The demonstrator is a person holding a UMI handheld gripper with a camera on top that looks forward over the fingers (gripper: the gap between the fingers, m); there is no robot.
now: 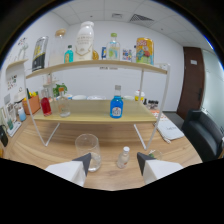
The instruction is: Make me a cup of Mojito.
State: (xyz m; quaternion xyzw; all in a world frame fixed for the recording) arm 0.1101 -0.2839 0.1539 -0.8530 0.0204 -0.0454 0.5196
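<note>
My gripper (114, 161) is open, its two dark fingertips (84, 161) spread above the wooden table (35, 145). A clear empty glass (88, 150) stands just ahead of the left finger. A small clear bottle (123, 157) with a white cap stands between the fingers, with gaps on both sides. Beyond them, on the lower shelf (95, 118), stand a blue bottle (116, 106), a red bottle (46, 104) and a clear bottle (63, 104).
A white-framed two-level rack holds more bottles and a large white jug (86, 41) on its upper shelf (95, 65). Papers (170, 130) lie right of the rack. A dark chair (204, 134) and a brown door (190, 80) are further right.
</note>
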